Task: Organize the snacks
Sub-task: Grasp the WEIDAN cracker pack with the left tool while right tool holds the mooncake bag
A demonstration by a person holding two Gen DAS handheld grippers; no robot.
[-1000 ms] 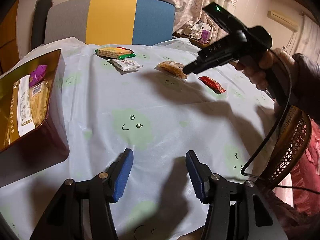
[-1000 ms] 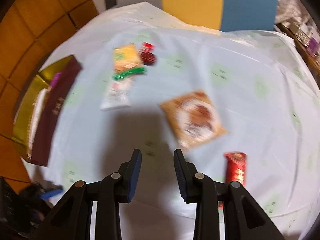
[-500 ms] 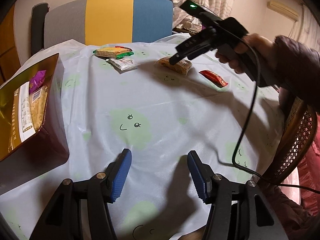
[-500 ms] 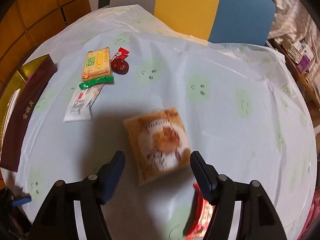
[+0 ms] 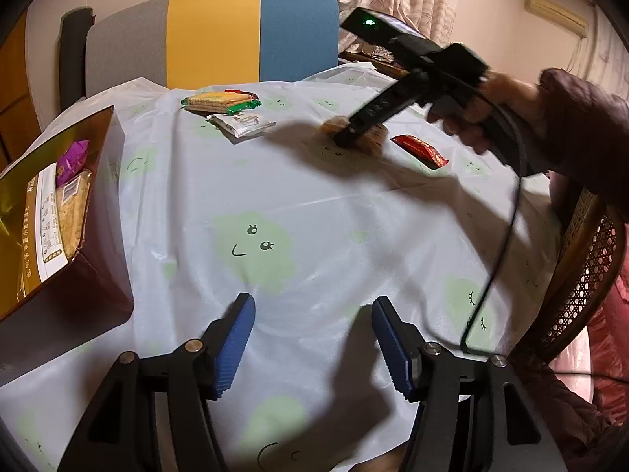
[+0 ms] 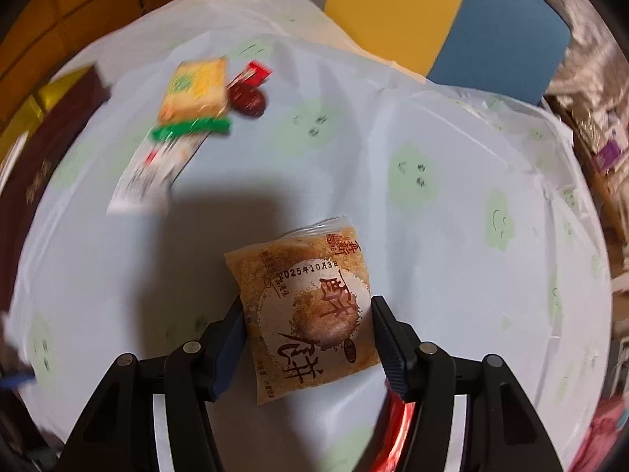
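Note:
A brown pastry packet (image 6: 310, 310) lies on the pale tablecloth between the open blue fingers of my right gripper (image 6: 308, 344), one finger on each side. In the left wrist view the right gripper (image 5: 346, 139) is down on that packet (image 5: 373, 137) at the far side of the table. My left gripper (image 5: 312, 348) is open and empty, low over the near cloth. A green-edged cracker pack (image 5: 220, 101), a white sachet (image 5: 240, 122) and a red bar (image 5: 420, 149) lie loose on the table. A gold-lined box (image 5: 59, 212) with snacks inside stands at the left.
A small red candy (image 6: 247, 94) lies beside the cracker pack (image 6: 194, 92). A grey, yellow and blue chair back (image 5: 212, 39) stands behind the table. A wicker chair (image 5: 582, 275) is at the right edge. A black cable (image 5: 503, 244) hangs from the right gripper.
My right gripper has dropped toward the table and moved forward, so its open fingers now straddle the pastry packet. The left gripper has stayed in place and open.

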